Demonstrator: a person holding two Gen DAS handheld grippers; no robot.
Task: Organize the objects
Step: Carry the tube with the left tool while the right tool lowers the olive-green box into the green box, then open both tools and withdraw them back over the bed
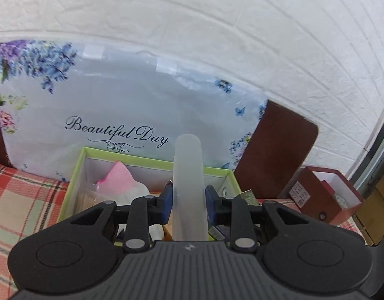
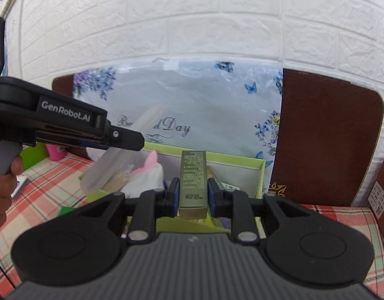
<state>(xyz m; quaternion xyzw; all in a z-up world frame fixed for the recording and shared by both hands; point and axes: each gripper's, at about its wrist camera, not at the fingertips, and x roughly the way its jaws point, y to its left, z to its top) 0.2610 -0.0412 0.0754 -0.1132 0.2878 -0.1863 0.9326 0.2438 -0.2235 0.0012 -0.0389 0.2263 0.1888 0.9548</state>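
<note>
Both pairs of jaws are pinching something. The left gripper [image 1: 188, 201] clamps a frosted translucent tube [image 1: 188, 190] between its blue pads [image 1: 167, 201], the tube standing up past the fingertips with its rounded end toward the wall. The right gripper [image 2: 192, 193] presses its pads [image 2: 174, 195] against the sides of a slim olive-green carton [image 2: 193, 180] covered in fine print, which also points forward between the fingers.

Both held items hang over a green-rimmed cardboard box [image 1: 152, 161] with a white interior, which sits on a red-and-green plaid cloth [image 1: 19, 200]. Inside the box, toward its left, lies a pink-and-white soft item [image 1: 122, 180], too blurred to name, with other small packages near the right corner that cannot be made out.

From the right wrist view, the left gripper [image 2: 139, 140] enters from the left edge, a hand [image 2: 3, 187] wrapped around its grey handle, and the frosted tube [image 2: 104, 170] slants down out of it, above the box's left end.

Behind the box [image 2: 232, 156] a plastic-wrapped floral panel [image 1: 132, 100] reading "Beautiful Day" leans against a white brick-pattern wall [image 1: 217, 25], with a dark brown board [image 1: 274, 150] just beside it on the right. Further right on the cloth stands an open dark red gift box [image 1: 324, 195] with a white lining.
</note>
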